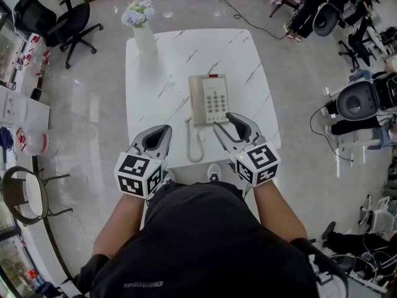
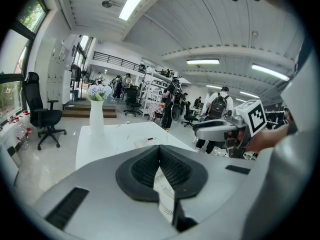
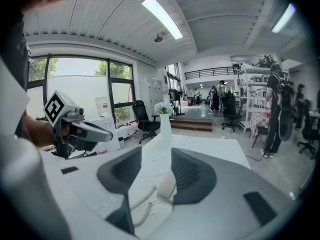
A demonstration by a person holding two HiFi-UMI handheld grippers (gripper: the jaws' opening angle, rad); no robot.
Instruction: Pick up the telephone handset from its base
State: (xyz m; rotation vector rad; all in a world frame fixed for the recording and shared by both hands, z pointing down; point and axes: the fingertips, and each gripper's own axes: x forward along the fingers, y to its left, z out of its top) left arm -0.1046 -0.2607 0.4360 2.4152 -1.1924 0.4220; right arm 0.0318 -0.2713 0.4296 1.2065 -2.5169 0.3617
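Note:
The cream telephone [image 1: 215,100] sits on the white marble table [image 1: 162,73], its handset [image 1: 197,101] resting along the left side of the base. A coiled cord [image 1: 193,143] hangs down toward the table's near edge. My right gripper [image 1: 221,120] is open, its tips just off the phone's near right corner. In the right gripper view my right gripper [image 3: 156,154] shows a gap between its pads, with only the handset's end [image 3: 165,184] and the cord [image 3: 142,206] beyond. My left gripper [image 1: 164,131] is shut and empty, left of the cord, and the left gripper [image 2: 159,148] has its pads meeting.
A white vase with pale flowers [image 1: 144,33] stands at the table's far left corner. A black office chair [image 1: 68,20] is on the floor at far left; cables and seated equipment [image 1: 360,101] lie to the right. My body is against the near table edge.

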